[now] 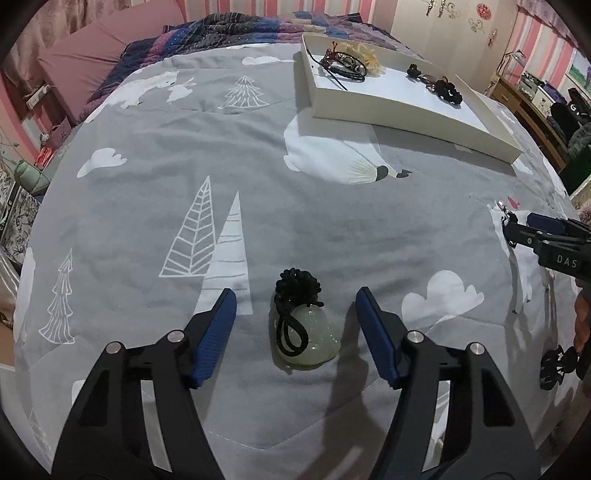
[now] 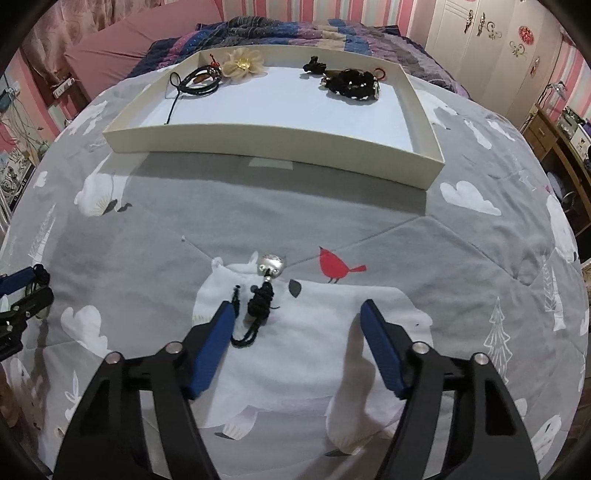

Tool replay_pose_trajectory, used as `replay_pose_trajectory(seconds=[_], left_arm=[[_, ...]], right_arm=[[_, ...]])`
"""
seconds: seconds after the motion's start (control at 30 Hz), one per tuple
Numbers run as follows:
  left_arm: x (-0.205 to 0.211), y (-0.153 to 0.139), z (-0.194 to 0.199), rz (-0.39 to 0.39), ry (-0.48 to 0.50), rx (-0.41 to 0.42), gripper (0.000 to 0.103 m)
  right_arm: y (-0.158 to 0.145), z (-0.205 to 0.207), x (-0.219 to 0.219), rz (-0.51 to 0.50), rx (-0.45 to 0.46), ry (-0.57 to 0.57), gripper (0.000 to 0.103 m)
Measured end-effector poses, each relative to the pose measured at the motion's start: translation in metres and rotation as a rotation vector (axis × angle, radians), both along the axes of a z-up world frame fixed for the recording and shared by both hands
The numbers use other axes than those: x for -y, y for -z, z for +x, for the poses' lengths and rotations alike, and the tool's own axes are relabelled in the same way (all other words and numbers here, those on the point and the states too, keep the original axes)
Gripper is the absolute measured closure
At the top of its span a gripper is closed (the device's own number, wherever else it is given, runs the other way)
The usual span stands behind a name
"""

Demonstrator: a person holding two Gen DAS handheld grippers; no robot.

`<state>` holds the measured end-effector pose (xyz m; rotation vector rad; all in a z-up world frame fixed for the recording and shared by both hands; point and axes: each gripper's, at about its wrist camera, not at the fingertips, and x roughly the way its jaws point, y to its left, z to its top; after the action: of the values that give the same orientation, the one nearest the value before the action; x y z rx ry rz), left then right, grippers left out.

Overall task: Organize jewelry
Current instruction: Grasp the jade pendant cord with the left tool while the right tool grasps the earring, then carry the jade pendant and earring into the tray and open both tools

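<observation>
A pale green jade pendant [image 1: 308, 338] with a knotted black cord lies on the grey bedspread between the fingers of my open left gripper [image 1: 297, 306]. A silver pendant [image 2: 272, 264] on a black cord [image 2: 258, 306] lies just ahead of my open right gripper [image 2: 298, 312], nearer its left finger. A white tray [image 2: 280, 142] farther back holds a cream flower [image 2: 243, 62], black cord bracelets [image 2: 201, 79] and black beaded pieces [image 2: 351, 83]. The tray also shows in the left wrist view [image 1: 413, 125]. The right gripper's fingers [image 1: 532, 230] show at the right edge of the left wrist view.
The grey bedspread [image 1: 258, 192] has white tree, cloud and animal prints. A dark patterned blanket [image 2: 280, 33] and pink pillows [image 2: 122, 48] lie behind the tray. A small black item [image 1: 557, 363] lies at the right edge. Wooden furniture [image 2: 554, 147] stands right of the bed.
</observation>
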<state>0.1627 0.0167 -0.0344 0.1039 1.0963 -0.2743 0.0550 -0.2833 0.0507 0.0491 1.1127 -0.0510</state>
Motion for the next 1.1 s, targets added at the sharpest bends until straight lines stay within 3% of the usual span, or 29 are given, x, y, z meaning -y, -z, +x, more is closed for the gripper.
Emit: replay_pose_trajectory(seconds=[0.07, 0.27, 0.4, 0.5, 0.7, 1.1], left_arm=[[0.0004, 0.0001, 0.0007, 0.000, -0.001, 0.005, 0.038], [0.0015, 0.0002, 0.0003, 0.028, -0.002, 0.016, 0.045], [-0.0021, -0.0010, 0.0016, 0.033, -0.016, 0.017, 0.059], [-0.0049, -0.0015, 0.0026, 0.022, -0.020, 0.011, 0.062], [-0.0027, -0.0023, 0.0038, 0.023, -0.010, 0.007, 0.074], [-0.0022, -0.0020, 0.0058, 0.019, -0.015, 0.005, 0.080]], right_arm=[[0.0005, 0.0016, -0.0028, -0.005, -0.005, -0.011, 0.035], [-0.0003, 0.0043, -0.0037, 0.040, -0.012, -0.027, 0.051], [-0.0003, 0.0060, -0.0017, 0.055, -0.010, -0.026, 0.057], [-0.0005, 0.0068, 0.0000, 0.051, -0.008, -0.027, 0.062], [-0.0017, 0.0049, 0.0004, 0.059, 0.007, -0.029, 0.085], [-0.0014, 0.0030, 0.0023, 0.076, 0.017, -0.042, 0.091]])
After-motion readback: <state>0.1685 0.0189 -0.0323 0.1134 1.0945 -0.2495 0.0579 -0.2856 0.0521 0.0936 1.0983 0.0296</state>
